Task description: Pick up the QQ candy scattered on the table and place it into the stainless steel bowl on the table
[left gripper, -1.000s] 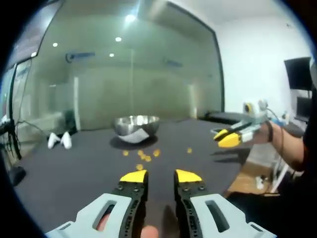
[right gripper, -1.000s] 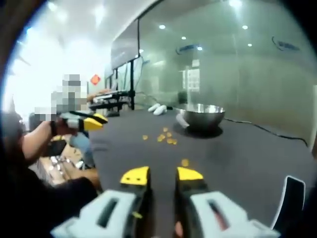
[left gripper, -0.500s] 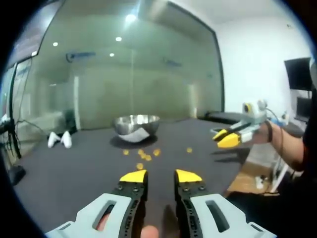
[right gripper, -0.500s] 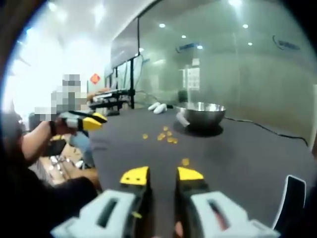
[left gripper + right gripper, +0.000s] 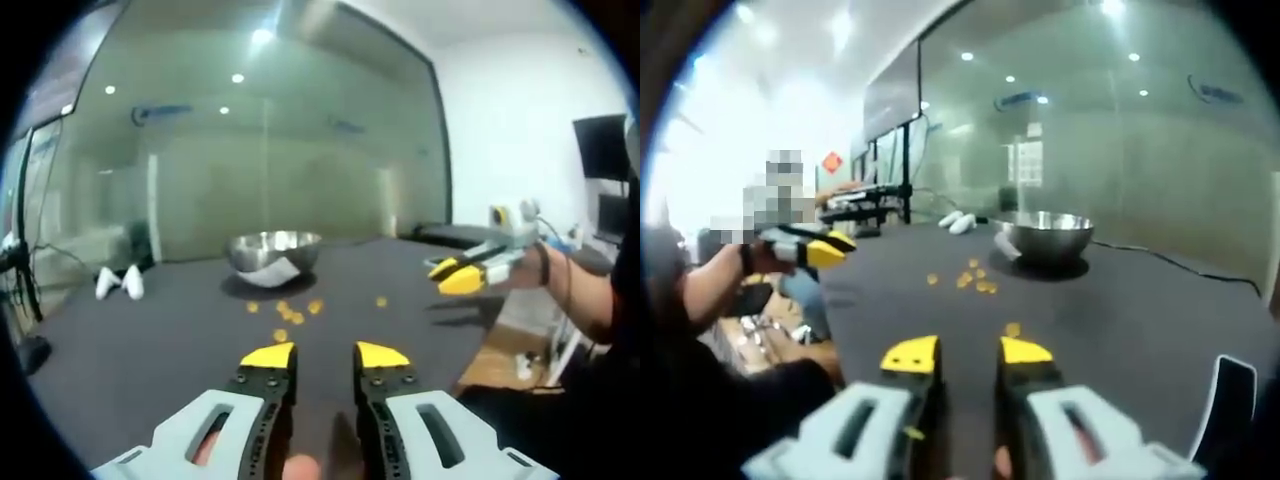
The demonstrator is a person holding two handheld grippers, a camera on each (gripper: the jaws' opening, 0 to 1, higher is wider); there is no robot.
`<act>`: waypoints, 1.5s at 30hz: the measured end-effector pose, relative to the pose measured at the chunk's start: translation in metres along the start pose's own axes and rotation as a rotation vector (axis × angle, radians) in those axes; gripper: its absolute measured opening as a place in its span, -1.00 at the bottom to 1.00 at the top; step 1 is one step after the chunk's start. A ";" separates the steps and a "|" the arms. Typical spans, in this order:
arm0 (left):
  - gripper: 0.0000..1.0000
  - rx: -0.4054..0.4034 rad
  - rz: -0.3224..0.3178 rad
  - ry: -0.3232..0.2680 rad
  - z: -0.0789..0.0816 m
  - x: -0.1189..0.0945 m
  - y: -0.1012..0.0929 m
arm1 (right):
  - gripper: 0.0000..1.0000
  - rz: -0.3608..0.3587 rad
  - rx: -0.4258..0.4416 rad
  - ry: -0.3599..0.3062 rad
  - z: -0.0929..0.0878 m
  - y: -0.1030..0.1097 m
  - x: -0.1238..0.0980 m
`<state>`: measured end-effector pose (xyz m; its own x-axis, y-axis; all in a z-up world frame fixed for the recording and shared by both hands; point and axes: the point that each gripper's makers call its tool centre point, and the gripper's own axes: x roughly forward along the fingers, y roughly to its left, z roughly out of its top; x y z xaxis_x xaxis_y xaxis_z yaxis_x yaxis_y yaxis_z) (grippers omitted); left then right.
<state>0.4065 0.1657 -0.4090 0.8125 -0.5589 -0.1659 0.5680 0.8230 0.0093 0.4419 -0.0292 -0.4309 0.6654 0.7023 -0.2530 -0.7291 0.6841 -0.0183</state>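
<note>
While both claws hover above the dark tabletop (image 5: 120, 350) with nothing between their yellow tips, the QQ candies lie ahead of them, between the claws and the stainless steel bowl (image 5: 275, 255).

In the left gripper view, the left claw (image 5: 324, 356) has its jaws apart and empty. A small orange cluster of candies (image 5: 290, 312) sits straight ahead, a little left of its centre line, with the bowl just beyond. I count about six or seven pieces here, though they are small and blurred. One stray candy (image 5: 381, 301) lies off toward the right claw (image 5: 452, 276), which shows here at the right, held in a hand above the tabletop edge; I cannot tell its jaw state from this angle.

In the right gripper view, the right claw (image 5: 968, 352) is likewise open and empty. One candy (image 5: 1012, 329) lies just beyond its right tip, nearest of all, so the right claw is probably better placed for a first pick. The main cluster (image 5: 975, 278) lies farther on, with the bowl (image 5: 1045, 236) beyond it to the right. There is one bowl. Two white objects (image 5: 118, 283) rest far left on the tabletop.
</note>
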 end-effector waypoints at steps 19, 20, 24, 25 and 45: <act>-0.51 0.005 0.002 0.020 -0.004 0.000 0.002 | -0.54 -0.004 -0.004 0.009 0.001 -0.001 0.000; -0.51 0.006 0.002 0.020 -0.004 0.000 0.002 | -0.54 -0.003 -0.004 0.009 0.001 -0.001 0.000; -0.51 0.002 0.004 0.025 -0.006 0.000 0.003 | -0.54 -0.001 -0.002 0.012 -0.001 -0.001 0.001; -0.51 0.001 0.004 0.025 -0.006 0.000 0.002 | -0.54 0.000 0.000 0.013 -0.001 -0.001 0.001; -0.51 -0.008 0.006 0.038 -0.012 -0.001 0.000 | -0.54 -0.001 0.009 0.034 -0.008 -0.004 0.005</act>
<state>0.4040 0.1681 -0.4208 0.8103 -0.5497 -0.2031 0.5619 0.8272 0.0024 0.4469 -0.0303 -0.4393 0.6599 0.6949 -0.2857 -0.7271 0.6865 -0.0098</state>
